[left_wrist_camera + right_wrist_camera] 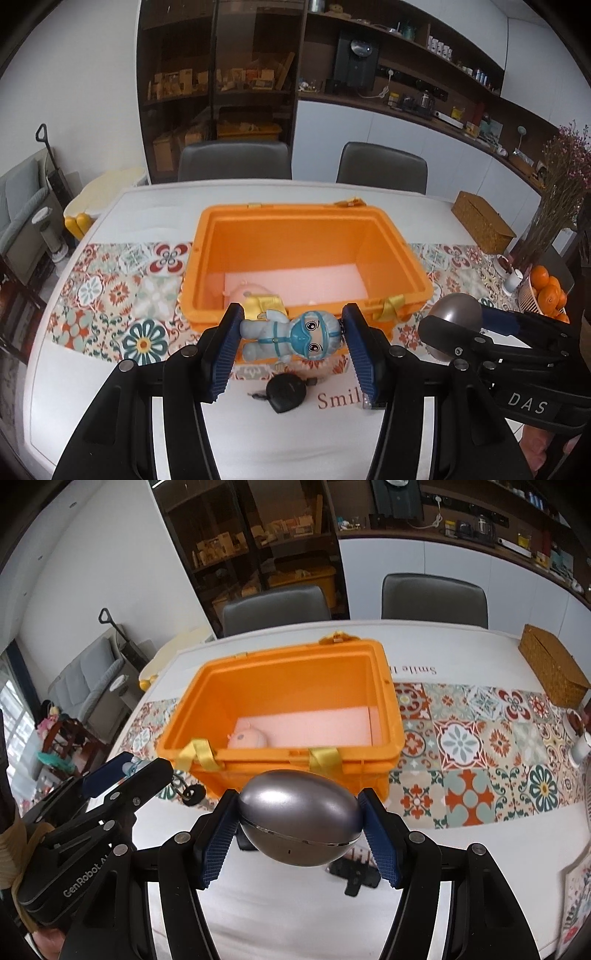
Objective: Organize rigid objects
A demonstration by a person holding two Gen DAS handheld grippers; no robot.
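L claw [291, 332] clamped on the blue doll [295, 334], R claw [299, 818] gripping the grey egg [299, 818], orange bin [332, 768] just ahead of both.

Open orange bin [308, 236], pink toy [245, 291] inside

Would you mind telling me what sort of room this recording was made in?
Most likely a home dining room that opens onto a kitchen area. A dining table with a patterned runner has two chairs behind it, and wall shelves over a counter hold a kettle and jars.
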